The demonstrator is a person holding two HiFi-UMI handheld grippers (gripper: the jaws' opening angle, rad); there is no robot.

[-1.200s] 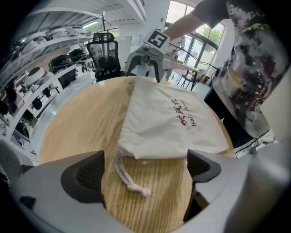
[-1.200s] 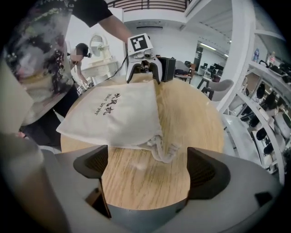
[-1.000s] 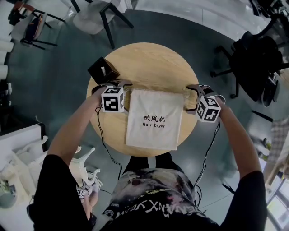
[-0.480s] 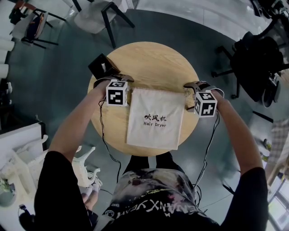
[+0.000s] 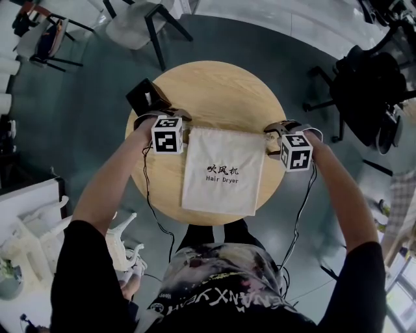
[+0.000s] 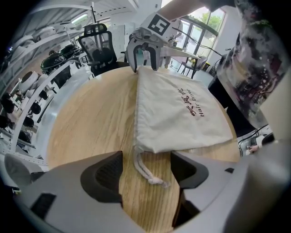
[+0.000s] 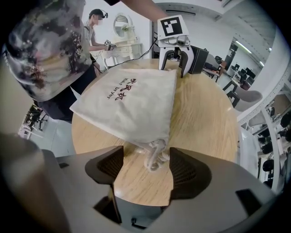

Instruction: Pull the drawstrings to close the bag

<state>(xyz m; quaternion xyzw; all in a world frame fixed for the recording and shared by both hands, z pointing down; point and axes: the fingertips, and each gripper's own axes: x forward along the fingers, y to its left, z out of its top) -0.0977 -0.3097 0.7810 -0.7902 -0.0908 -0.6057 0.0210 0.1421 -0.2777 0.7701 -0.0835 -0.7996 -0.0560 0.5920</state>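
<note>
A white cloth bag point(image 5: 223, 170) printed "Hair Dryer" lies flat on the round wooden table point(image 5: 221, 88). My left gripper point(image 5: 175, 119) points down at the bag's upper left corner. In the left gripper view the left drawstring point(image 6: 144, 169) lies on the wood between the jaws of that gripper point(image 6: 146, 176). They have just been closing, with gaps still beside the cord. My right gripper point(image 5: 273, 131) is at the upper right corner. Its jaws point(image 7: 146, 164) have also been closing around the knotted right drawstring point(image 7: 156, 157), which the pads do not pinch.
A black box point(image 5: 147, 97) stands at the table's far left edge, close behind my left gripper. Chairs point(image 5: 140, 19) and desks surround the table on the grey floor. Cables hang from both grippers toward the person's body.
Both grippers have shifted a little up the picture onto the bag's top corners, the right one also inward. The bag has stayed put.
</note>
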